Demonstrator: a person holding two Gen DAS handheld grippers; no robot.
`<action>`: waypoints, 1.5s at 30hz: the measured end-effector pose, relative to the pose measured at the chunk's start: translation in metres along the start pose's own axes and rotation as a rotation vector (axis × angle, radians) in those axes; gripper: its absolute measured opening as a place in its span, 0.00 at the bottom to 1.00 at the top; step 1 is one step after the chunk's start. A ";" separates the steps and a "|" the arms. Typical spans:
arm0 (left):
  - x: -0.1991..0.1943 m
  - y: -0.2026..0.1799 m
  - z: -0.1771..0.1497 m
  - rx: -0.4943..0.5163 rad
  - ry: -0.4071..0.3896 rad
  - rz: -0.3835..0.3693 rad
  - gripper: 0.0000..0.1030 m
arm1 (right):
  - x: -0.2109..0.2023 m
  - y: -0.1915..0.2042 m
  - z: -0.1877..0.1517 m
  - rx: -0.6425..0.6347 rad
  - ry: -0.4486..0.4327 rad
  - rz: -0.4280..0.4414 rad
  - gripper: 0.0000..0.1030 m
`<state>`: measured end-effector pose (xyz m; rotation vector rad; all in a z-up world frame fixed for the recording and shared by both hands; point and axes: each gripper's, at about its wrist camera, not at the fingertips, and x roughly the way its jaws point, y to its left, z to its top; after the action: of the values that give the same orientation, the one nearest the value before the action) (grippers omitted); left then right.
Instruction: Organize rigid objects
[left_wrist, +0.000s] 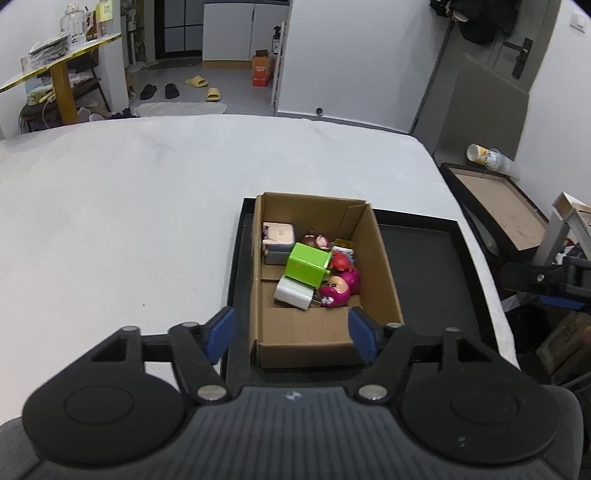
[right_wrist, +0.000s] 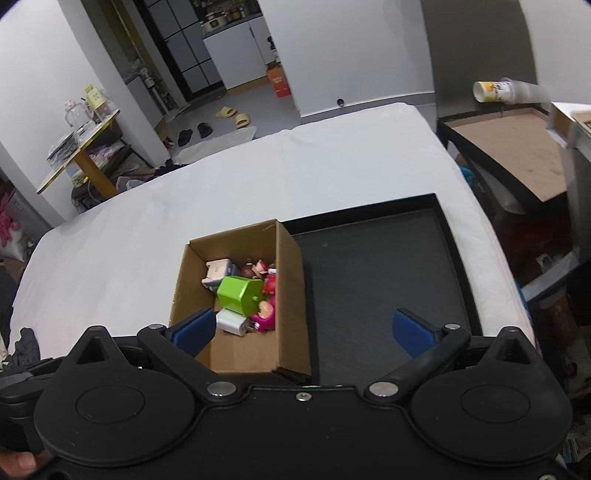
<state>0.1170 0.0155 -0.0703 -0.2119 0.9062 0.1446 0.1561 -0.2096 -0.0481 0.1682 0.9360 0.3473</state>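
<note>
An open cardboard box (left_wrist: 380, 266) stands at the left end of a black tray (left_wrist: 421, 266) on a white table. Inside lie a green cube (left_wrist: 308, 266), a white charger plug (left_wrist: 293, 293), a pale adapter block (left_wrist: 279, 236) and several small red and pink toy figures (left_wrist: 340, 288). My left gripper (left_wrist: 291, 332) is open and empty, hovering over the box's near end. In the right wrist view the box (right_wrist: 291, 280) and the green cube (right_wrist: 238, 293) show too. My right gripper (right_wrist: 306, 330) is open and empty above the tray (right_wrist: 376, 280), its left finger over the box's near corner.
The white table (left_wrist: 129, 206) stretches left and far from the tray. A dark framed board (left_wrist: 498, 206) leans right of the table, with a paper cup (left_wrist: 480, 153) behind it. The right gripper's body (left_wrist: 546, 277) shows at the left view's right edge. A yellow side table (left_wrist: 59, 66) stands far left.
</note>
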 end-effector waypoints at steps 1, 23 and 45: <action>-0.003 -0.001 0.000 -0.001 -0.002 -0.003 0.70 | -0.002 -0.002 -0.001 0.003 -0.002 -0.008 1.00; -0.062 -0.009 -0.019 0.019 -0.040 -0.027 0.98 | -0.059 -0.012 -0.028 -0.018 -0.083 -0.018 1.00; -0.113 0.003 -0.030 0.015 -0.112 -0.055 0.99 | -0.110 0.011 -0.048 -0.049 -0.097 -0.038 1.00</action>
<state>0.0245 0.0076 0.0013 -0.2123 0.7887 0.0979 0.0550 -0.2400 0.0102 0.1215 0.8333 0.3238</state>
